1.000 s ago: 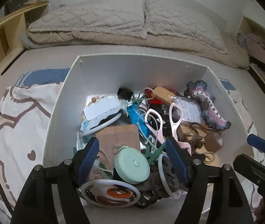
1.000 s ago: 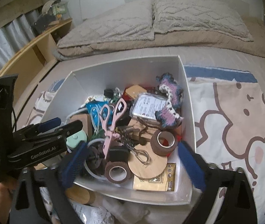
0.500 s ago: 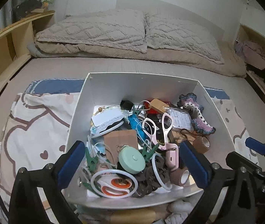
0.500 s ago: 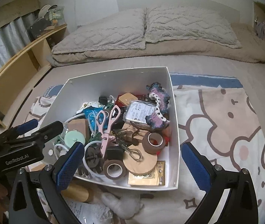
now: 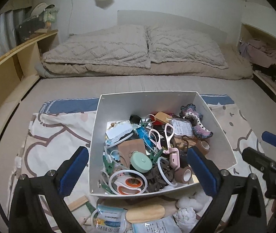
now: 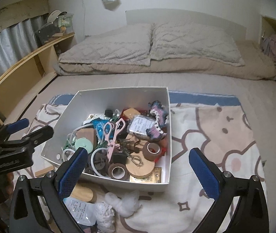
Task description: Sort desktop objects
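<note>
The white box (image 5: 97, 136) sits on a cartoon-print blanket (image 6: 215, 128) spread over the bed (image 5: 118, 83), and it is the largest of the task's things: thin-walled card or plastic by the look of it, light in itself but heaped full, so it would likely flex if taken by one wall; a grip on opposite rims seems safer. Inside, the flat wooden disc (image 6: 140, 167) is stiff and lies low, hard to get under. The pink scissors (image 5: 167, 136) are rigid, and their handles offer the best hold, though they rest tangled across other pieces. The crocheted piece (image 6: 157, 120) against the right wall is soft and forgiving anywhere. The brown tape rolls (image 6: 153, 150) are firm and can be pinched across the ring. The mint round case (image 5: 141, 161) looks smooth and may slip; white rings (image 5: 128, 182) and green clips (image 5: 108, 165) crowd it, so lifting anything risks dragging neighbours.

Outside the near wall lie a wooden block (image 5: 145, 212), white fluffy wads (image 6: 126, 200) and sealed packets (image 5: 108, 219), all light.

The left claw (image 5: 138, 171) stands wide apart with nothing between its pads. The right claw (image 6: 138, 172) is likewise spread and empty, above the box's near edge.
</note>
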Demonstrator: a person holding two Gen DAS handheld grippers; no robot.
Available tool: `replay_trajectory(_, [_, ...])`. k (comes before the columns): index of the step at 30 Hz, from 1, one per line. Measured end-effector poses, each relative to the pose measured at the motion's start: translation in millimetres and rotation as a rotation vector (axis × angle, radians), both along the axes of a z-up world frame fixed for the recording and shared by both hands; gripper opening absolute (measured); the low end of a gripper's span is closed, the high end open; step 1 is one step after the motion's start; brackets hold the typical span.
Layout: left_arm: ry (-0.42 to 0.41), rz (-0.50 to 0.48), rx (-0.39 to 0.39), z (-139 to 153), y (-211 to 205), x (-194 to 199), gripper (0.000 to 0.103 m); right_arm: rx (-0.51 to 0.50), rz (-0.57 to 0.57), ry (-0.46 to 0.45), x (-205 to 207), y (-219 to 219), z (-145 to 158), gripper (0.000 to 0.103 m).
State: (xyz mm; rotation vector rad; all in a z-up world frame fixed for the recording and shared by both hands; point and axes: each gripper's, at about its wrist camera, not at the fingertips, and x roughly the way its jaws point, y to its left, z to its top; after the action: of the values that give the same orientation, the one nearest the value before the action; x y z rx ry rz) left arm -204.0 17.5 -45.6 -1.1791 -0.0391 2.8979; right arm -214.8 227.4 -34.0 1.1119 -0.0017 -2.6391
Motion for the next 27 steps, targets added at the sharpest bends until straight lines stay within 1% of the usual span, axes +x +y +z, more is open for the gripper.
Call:
replay_trajectory(5, [0.025, 0.010, -0.007, 11, -4, 16, 0.102, 0.045, 0.009, 0.043, 16, 1, 11, 0.103])
replay_trajectory(10, [0.032, 0.012, -0.008, 17, -9, 29, 0.102, 0.056, 0.023, 0.076, 33, 0, 22, 0.103])
replay_trajectory(12, [0.026, 0.019, -0.033, 20, -9, 34, 0.102, 0.063, 0.030, 0.088, 40, -2, 26, 0.103])
replay_trajectory(15, [0.055, 0.008, -0.046, 27, -9, 46, 0.102, 0.062, 0.039, 0.099, 48, -4, 32, 0.103])
replay_trajectory(21, [0.085, -0.028, -0.042, 36, -8, 72, 0.102, 0.069, 0.053, 0.103, 61, -9, 38, 0.103])
replay_trajectory(27, [0.100, -0.038, -0.012, 46, -10, 93, 0.102, 0.079, 0.062, 0.120, 76, -11, 45, 0.103])
